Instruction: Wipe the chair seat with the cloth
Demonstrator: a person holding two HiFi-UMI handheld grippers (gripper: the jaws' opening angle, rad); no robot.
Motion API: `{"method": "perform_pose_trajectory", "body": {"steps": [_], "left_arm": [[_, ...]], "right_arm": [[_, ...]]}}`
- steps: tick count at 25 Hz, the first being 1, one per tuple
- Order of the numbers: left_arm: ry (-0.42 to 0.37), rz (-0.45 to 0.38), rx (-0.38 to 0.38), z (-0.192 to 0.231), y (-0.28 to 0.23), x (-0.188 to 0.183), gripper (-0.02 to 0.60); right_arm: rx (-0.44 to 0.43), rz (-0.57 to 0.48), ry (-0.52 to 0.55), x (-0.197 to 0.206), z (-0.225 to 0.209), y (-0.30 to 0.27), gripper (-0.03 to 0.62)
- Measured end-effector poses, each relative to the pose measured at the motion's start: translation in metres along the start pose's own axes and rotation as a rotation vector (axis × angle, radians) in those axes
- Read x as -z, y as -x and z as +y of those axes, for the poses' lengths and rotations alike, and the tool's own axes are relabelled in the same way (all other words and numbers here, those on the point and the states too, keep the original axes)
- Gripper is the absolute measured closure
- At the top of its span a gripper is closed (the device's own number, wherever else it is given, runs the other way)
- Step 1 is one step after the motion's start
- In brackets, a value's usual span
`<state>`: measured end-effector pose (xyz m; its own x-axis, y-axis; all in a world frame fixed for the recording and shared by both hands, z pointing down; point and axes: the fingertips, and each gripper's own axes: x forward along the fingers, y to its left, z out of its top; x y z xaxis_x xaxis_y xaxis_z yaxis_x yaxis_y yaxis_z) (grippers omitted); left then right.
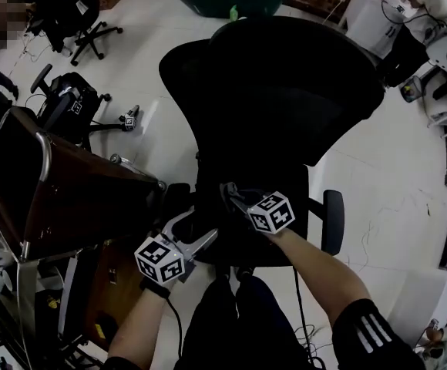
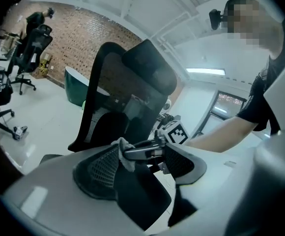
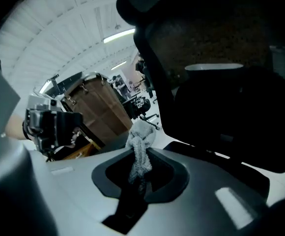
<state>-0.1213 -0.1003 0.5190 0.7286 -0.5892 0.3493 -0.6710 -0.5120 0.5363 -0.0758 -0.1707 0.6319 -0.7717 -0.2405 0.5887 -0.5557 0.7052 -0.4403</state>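
A pale, glossy floor (image 1: 378,176) runs round a black office chair (image 1: 285,91) in the middle of the room. A brown wooden cabinet (image 1: 77,191) stands just beside the chair on the person's left. Other black office chairs (image 1: 69,14) sit well apart from it, further back on that side. From the left gripper view a brick wall (image 2: 78,43) shows behind the chair's backrest.

The right gripper (image 1: 230,195) hangs over the chair seat (image 1: 297,241), at its front edge, with its jaws pressed together on the cloth (image 3: 140,149). This is a grey-white, nubbly cloth, pinched into a narrow bunch that sticks out past the jaw tips toward the backrest.

The left gripper (image 1: 206,223) sits just beside it at the seat's front left corner. Its jaws stand well apart with nothing held between them. Through that gap its own view looks at the right gripper's finger and the tuft of cloth at the finger's tip. The two grippers are close, but contact between them cannot be made out.

In the head view the cloth is lost against the dark seat and the gripper. Whether it touches the seat cannot be told from any view. The front of the seat is covered by the person's arms and legs, and one armrest (image 1: 332,222) shows at the chair's right side.
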Motion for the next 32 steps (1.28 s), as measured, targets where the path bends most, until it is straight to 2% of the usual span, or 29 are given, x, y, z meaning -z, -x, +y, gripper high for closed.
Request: {"method": "perform_pose_trajectory", "body": {"steps": [5,10,17,21,24,32], "left_arm": [[0.017,-0.019,-0.006,0.037,-0.029,0.022,0.261],[0.025,-0.023,-0.002,0.064,-0.060,0.037,0.261],[0.054,-0.027,-0.005,0.080,-0.078,0.049,0.261],[0.073,-0.011,0.001,0.080,-0.083,0.063,0.261],[0.075,0.017,0.019,0.071,-0.092,0.065,0.261],[0.066,0.042,0.090,0.039,-0.118,0.067,0.261]], "right_arm": [[0.039,0.122,0.108,0.019,-0.051,-0.103,0.539],[0.063,0.233,0.322,0.040,-0.085,-0.178,0.539],[0.098,0.305,0.390,0.066,-0.119,-0.225,0.539],[0.126,0.334,0.454,0.081,-0.135,-0.218,0.539],[0.173,0.395,0.457,0.100,-0.163,-0.190,0.540],[0.391,0.531,0.360,0.167,-0.267,-0.046,0.540]]}}
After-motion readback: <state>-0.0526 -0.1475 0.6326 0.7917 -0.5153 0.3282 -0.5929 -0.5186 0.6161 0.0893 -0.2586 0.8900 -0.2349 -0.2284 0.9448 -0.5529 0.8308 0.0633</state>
